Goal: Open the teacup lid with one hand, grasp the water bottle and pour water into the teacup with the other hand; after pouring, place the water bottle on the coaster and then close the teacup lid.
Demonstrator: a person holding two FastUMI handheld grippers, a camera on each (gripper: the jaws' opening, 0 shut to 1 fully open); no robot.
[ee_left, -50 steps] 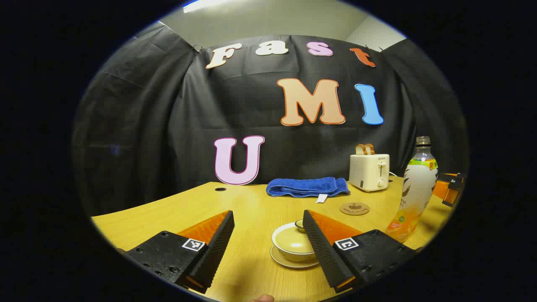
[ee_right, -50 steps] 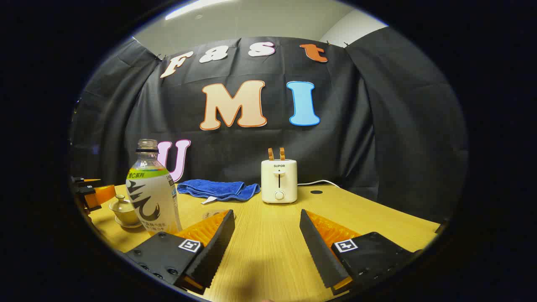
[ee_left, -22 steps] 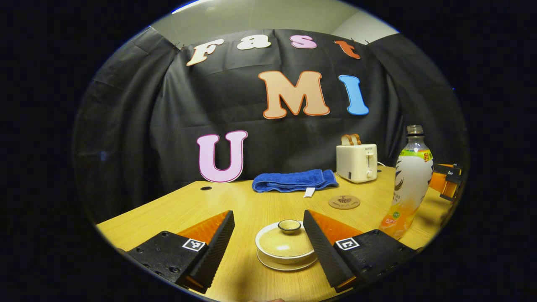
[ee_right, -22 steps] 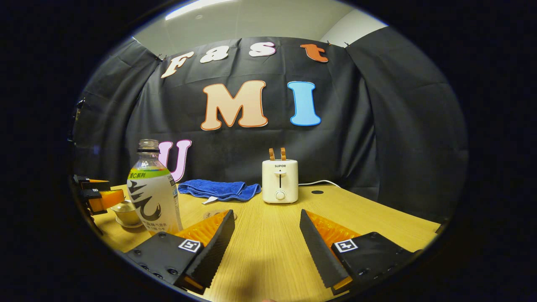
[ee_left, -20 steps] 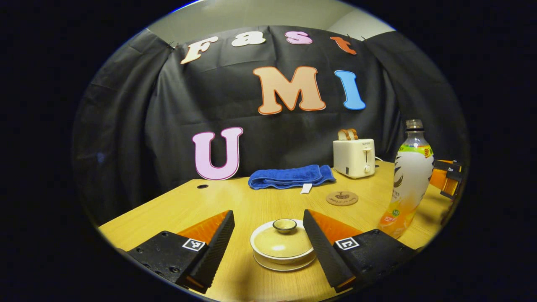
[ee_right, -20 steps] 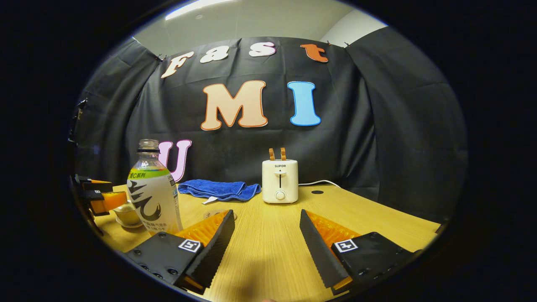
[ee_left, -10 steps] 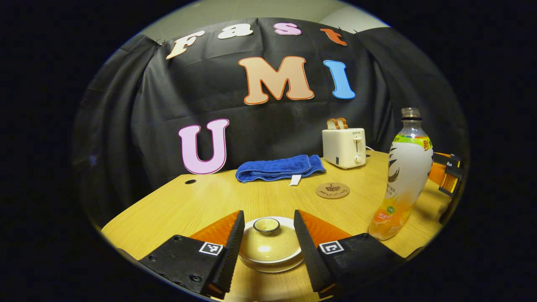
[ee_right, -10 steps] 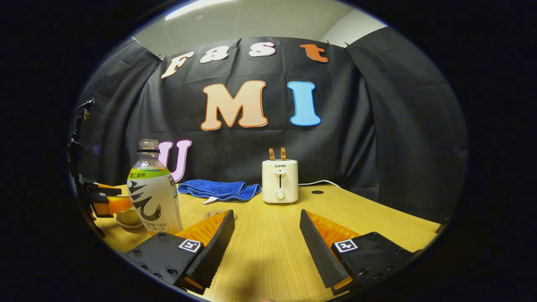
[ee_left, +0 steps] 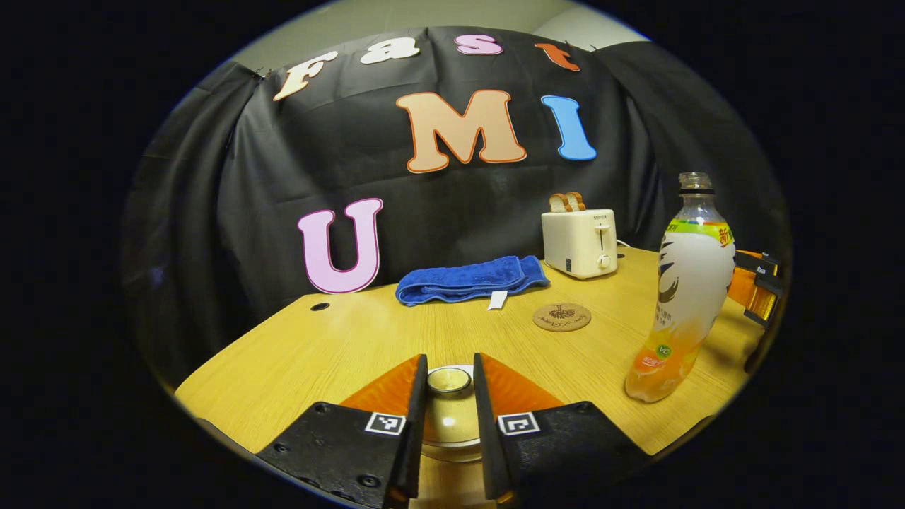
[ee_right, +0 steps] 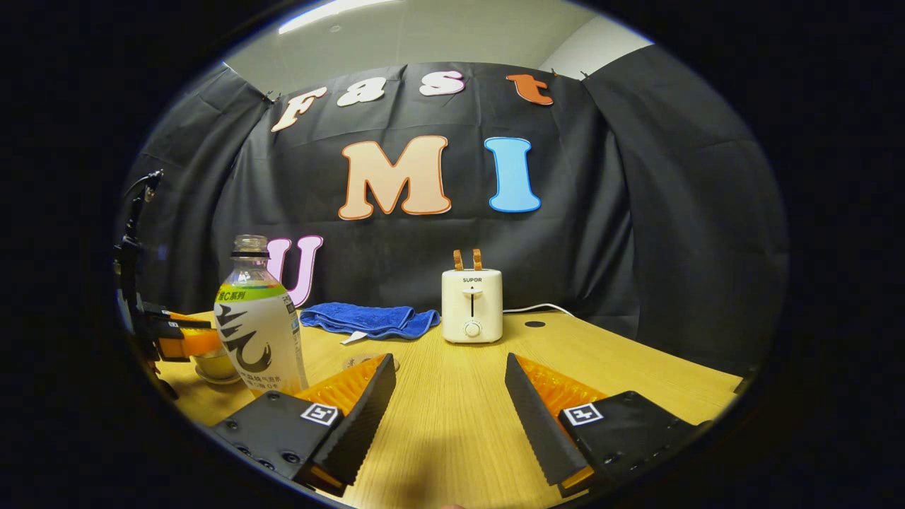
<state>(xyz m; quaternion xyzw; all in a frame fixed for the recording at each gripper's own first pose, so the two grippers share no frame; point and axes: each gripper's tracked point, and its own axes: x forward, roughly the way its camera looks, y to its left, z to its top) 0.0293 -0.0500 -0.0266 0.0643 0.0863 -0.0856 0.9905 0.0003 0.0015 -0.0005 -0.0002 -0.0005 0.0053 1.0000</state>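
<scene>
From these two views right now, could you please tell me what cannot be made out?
- Teacup, left gripper view: its body and saucer sit behind the left tool's fingers; whether they press the lid knob is unclear.
- Teacup, right gripper view: mostly behind the water bottle.
- Coaster, right gripper view: largely behind the right tool's finger.

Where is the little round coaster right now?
In the left gripper view the coaster lies flat on the table, right of centre, just in front of the blue towel and toaster.
</scene>
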